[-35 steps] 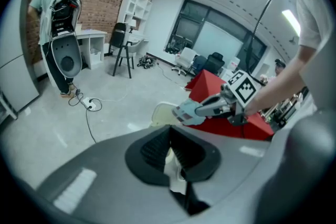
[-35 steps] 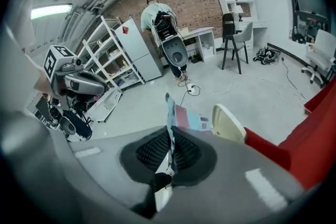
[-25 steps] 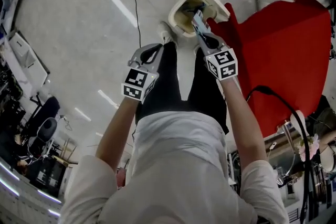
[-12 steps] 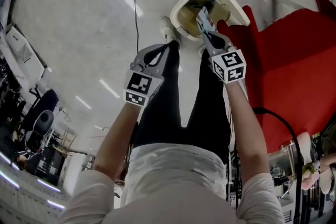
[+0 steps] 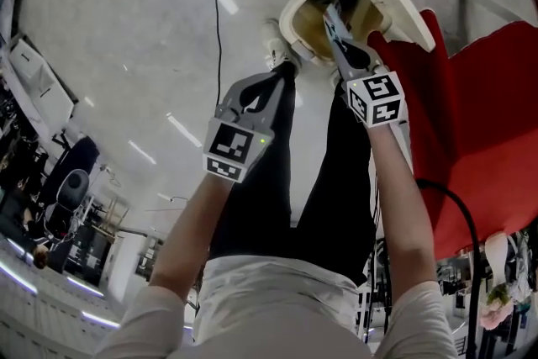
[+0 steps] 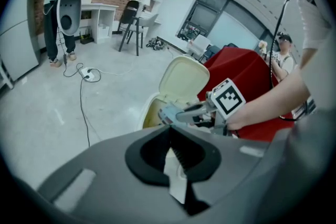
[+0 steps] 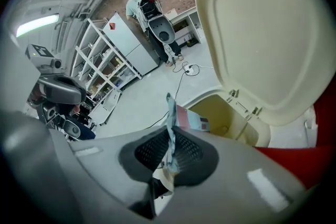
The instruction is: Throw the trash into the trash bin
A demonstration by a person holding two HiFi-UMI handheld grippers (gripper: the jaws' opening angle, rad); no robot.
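Observation:
A cream trash bin (image 5: pixel 292 13) stands on the floor with its lid (image 5: pixel 405 0) swung up. My right gripper (image 5: pixel 330 16) hangs over the bin's mouth, shut on a thin blue and pink wrapper (image 7: pixel 190 119) that sticks out past its fingertips. The right gripper view shows the bin's yellowish inside (image 7: pixel 227 113) just below and the lid (image 7: pixel 268 34) above. My left gripper (image 5: pixel 255 90) is to the left, over the person's leg, short of the bin, shut with nothing visibly in it. In the left gripper view the right gripper (image 6: pixel 167 113) reaches over the bin (image 6: pixel 151 113).
A red cloth (image 5: pixel 492 122) covers something right beside the bin. A black cable (image 5: pixel 217 4) runs across the grey floor to the left. The person's own legs and white shoe (image 5: pixel 276 44) stand against the bin. Another person (image 6: pixel 55 2), a desk and chairs are far off.
Both grippers have sunk toward the floor. The bin looks nearer and larger, and the right gripper with the wrapper has come lower over its mouth.

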